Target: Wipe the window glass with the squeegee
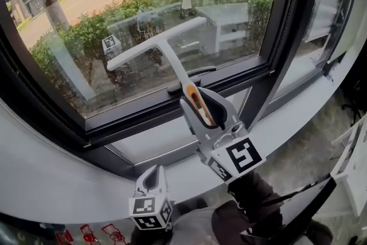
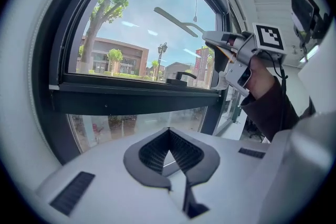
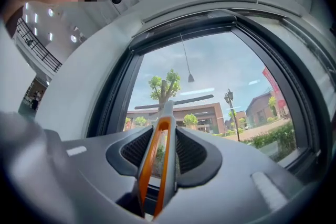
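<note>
A squeegee with a white T-shaped blade (image 1: 153, 44) and a grey-and-orange handle (image 1: 195, 101) lies against the window glass (image 1: 103, 3), with the blade slanting up to the right. My right gripper (image 1: 199, 111) is shut on the handle. In the right gripper view the orange handle (image 3: 159, 157) runs between the jaws of the right gripper (image 3: 163, 152), and the blade (image 3: 181, 100) shows ahead against the sky. My left gripper (image 1: 153, 179) hangs low by the sill, shut and empty. The left gripper (image 2: 169, 136) shows its pads meeting, with the squeegee (image 2: 176, 19) up to its right.
A black latch handle (image 1: 194, 76) sits on the lower window frame under the squeegee. A thick black mullion (image 1: 282, 37) bounds the pane at the right. The white sill (image 1: 51, 175) curves below. Red items (image 1: 86, 235) lie at the bottom left.
</note>
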`<state>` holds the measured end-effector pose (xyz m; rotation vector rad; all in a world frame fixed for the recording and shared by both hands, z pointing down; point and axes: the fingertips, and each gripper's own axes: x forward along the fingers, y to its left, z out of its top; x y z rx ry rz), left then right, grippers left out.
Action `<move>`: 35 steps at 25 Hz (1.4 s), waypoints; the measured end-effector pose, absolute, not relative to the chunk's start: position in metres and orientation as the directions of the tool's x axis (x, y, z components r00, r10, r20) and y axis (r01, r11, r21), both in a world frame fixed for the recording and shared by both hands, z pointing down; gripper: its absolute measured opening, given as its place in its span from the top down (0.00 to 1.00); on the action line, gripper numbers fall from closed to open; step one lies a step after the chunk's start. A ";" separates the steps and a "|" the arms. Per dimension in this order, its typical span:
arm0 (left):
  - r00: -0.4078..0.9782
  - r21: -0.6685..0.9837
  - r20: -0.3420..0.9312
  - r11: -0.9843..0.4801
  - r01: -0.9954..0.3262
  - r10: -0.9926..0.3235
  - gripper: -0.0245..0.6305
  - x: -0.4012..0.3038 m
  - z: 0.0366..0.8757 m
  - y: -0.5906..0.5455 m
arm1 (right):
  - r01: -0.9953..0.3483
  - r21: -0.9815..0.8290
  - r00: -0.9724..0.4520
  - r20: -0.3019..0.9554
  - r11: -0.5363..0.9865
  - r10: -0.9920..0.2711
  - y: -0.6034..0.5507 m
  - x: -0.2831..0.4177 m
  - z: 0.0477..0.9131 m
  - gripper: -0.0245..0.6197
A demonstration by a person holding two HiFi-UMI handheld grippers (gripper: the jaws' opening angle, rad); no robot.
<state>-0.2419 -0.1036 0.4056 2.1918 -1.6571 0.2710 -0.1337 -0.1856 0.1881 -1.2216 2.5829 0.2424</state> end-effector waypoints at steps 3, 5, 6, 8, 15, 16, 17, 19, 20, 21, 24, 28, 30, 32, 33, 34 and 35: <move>0.237 0.155 0.382 -0.191 -0.969 -0.893 0.96 -0.242 0.400 -0.090 | -0.728 0.034 -0.650 -0.352 0.684 -0.674 -0.178 -0.149 0.171 0.76; 0.213 0.145 0.386 -0.169 -0.975 -0.898 0.96 -0.240 0.396 -0.082 | -0.712 0.039 -0.663 -0.368 0.702 -0.652 -0.175 -0.153 0.162 0.76; 0.207 0.147 0.388 -0.161 -0.976 -0.898 0.96 -0.240 0.397 -0.079 | -0.711 0.043 -0.663 -0.376 0.702 -0.648 -0.175 -0.154 0.158 0.76; 0.194 0.153 0.398 -0.144 -0.978 -0.897 0.96 -0.245 0.401 -0.073 | -0.714 0.045 -0.655 -0.397 0.699 -0.643 -0.177 -0.155 0.148 0.76; 0.198 0.131 0.401 -0.158 -0.979 -0.895 0.96 -0.261 0.398 -0.055 | -0.741 0.046 -0.610 -0.463 0.670 -0.643 -0.183 -0.172 0.116 0.76; 0.209 0.124 0.402 -0.174 -0.977 -0.891 0.96 -0.263 0.397 -0.054 | -0.751 0.050 -0.598 -0.475 0.659 -0.646 -0.184 -0.175 0.111 0.76; 0.220 0.117 0.404 -0.188 -0.975 -0.888 0.96 -0.266 0.398 -0.052 | -0.761 0.055 -0.586 -0.485 0.646 -0.649 -0.185 -0.179 0.106 0.76; 0.231 0.117 0.405 -0.200 -0.973 -0.885 0.96 -0.278 0.400 -0.048 | -0.780 0.067 -0.566 -0.499 0.622 -0.656 -0.187 -0.192 0.098 0.76; 0.231 0.123 0.403 -0.198 -0.973 -0.886 0.96 -0.285 0.401 -0.046 | -0.788 0.074 -0.559 -0.502 0.612 -0.659 -0.187 -0.198 0.095 0.76; 0.231 0.130 0.400 -0.195 -0.972 -0.887 0.96 -0.290 0.401 -0.045 | -0.793 0.079 -0.554 -0.505 0.604 -0.662 -0.189 -0.203 0.093 0.76; 0.244 0.135 0.390 -0.207 -0.969 -0.888 0.96 -0.294 0.398 -0.049 | -0.806 0.078 -0.536 -0.516 0.587 -0.668 -0.194 -0.208 0.083 0.76; 0.255 0.127 0.373 -0.223 -0.967 -0.892 0.96 -0.299 0.391 -0.055 | -0.820 0.071 -0.513 -0.530 0.568 -0.675 -0.199 -0.211 0.074 0.76; 0.254 0.128 0.367 -0.222 -0.967 -0.895 0.96 -0.302 0.389 -0.056 | -0.825 0.067 -0.507 -0.527 0.562 -0.682 -0.203 -0.213 0.074 0.76; 0.255 0.127 0.361 -0.224 -0.966 -0.897 0.96 -0.304 0.388 -0.057 | -0.828 0.060 -0.500 -0.529 0.558 -0.685 -0.206 -0.214 0.074 0.76; 0.255 0.125 0.358 -0.225 -0.966 -0.898 0.96 -0.305 0.387 -0.058 | -0.829 0.058 -0.498 -0.531 0.557 -0.686 -0.207 -0.216 0.073 0.76; 0.255 0.123 0.354 -0.225 -0.967 -0.900 0.96 -0.307 0.386 -0.058 | -0.829 0.058 -0.497 -0.532 0.556 -0.686 -0.208 -0.217 0.072 0.76; 0.253 0.120 0.351 -0.224 -0.967 -0.902 0.96 -0.309 0.384 -0.059 | -0.829 0.057 -0.496 -0.531 0.556 -0.687 -0.210 -0.218 0.072 0.76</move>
